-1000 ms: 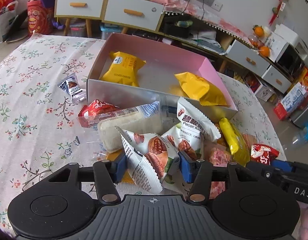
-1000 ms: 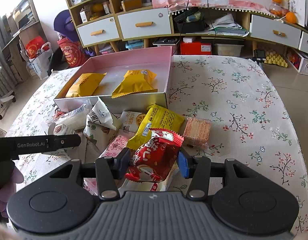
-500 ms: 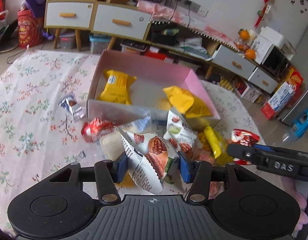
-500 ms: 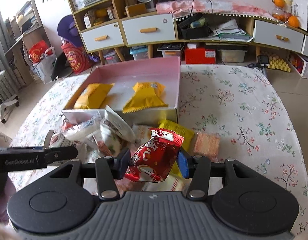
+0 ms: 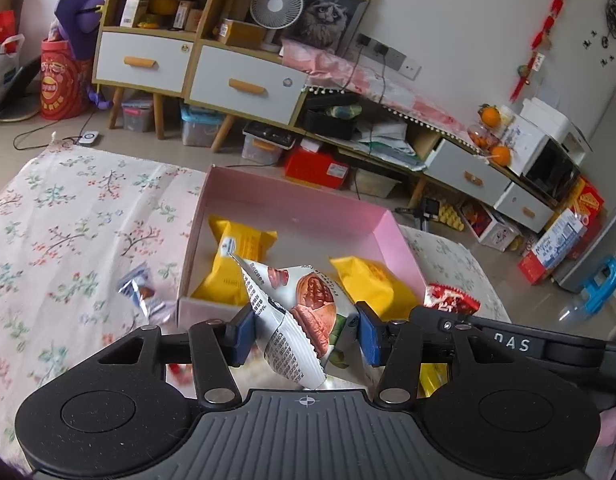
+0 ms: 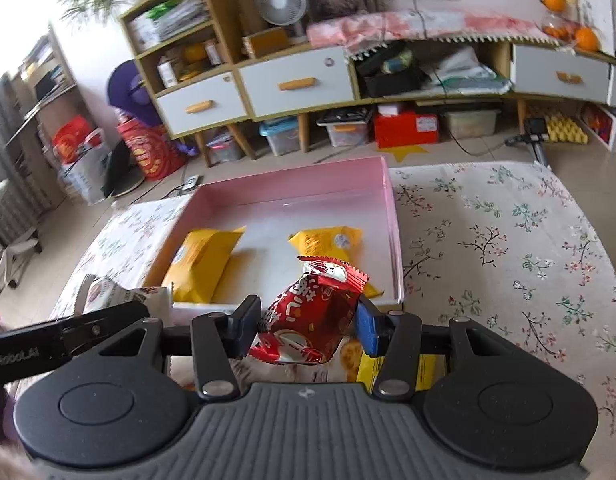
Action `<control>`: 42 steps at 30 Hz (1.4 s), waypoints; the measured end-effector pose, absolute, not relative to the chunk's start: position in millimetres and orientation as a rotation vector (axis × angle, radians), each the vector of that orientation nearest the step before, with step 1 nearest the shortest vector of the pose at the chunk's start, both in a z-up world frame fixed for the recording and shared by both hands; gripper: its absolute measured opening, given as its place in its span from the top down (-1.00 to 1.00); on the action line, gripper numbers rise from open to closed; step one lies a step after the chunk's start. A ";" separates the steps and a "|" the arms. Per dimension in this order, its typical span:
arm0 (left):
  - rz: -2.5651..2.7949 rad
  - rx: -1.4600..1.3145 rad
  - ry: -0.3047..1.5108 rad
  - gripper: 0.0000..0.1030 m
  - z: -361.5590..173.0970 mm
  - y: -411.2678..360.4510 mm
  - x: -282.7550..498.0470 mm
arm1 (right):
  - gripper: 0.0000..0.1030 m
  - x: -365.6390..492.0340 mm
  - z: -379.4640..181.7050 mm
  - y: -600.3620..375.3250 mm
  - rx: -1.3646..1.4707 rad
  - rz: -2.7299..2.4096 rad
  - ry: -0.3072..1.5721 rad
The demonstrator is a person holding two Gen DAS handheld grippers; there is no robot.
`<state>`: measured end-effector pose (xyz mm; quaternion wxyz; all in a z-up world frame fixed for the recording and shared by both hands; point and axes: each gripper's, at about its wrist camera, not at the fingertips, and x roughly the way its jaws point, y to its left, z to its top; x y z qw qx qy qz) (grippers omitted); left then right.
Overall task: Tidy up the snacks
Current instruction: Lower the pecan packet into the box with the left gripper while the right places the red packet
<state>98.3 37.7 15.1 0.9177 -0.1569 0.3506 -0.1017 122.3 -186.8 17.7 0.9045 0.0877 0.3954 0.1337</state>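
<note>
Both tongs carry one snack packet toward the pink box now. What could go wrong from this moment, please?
1. The left tongs pinch the white nut packet only across its puffy middle, so it may slip out before the pink box.
2. The right tongs with the red packet come very near the left ones; they might collide over the box.
3. A dropped packet may land on a yellow packet already inside.

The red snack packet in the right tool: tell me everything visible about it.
The red snack packet is a glossy, crinkled foil pouch with white lettering and a zigzag-cut top seal. It sits tilted, seal end up and away from the camera, clamped at its sides by the right tool. It hangs in the air before the near wall of the pink box, touching nothing else visible. The left wrist view shows its top.
</note>
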 end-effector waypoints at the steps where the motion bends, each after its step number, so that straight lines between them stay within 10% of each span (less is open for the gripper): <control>1: -0.212 -0.321 0.721 0.05 13.9 37.3 103.9 | 0.10 127.9 15.0 -187.2 0.193 0.269 0.826; 31: -0.245 -0.243 0.645 -0.16 -32.9 18.3 195.0 | 0.17 190.4 -11.0 -181.5 0.197 0.303 0.813; 42: -0.244 -0.224 0.649 -0.73 -15.1 24.4 171.7 | -0.43 175.9 8.6 -195.5 0.188 0.272 0.785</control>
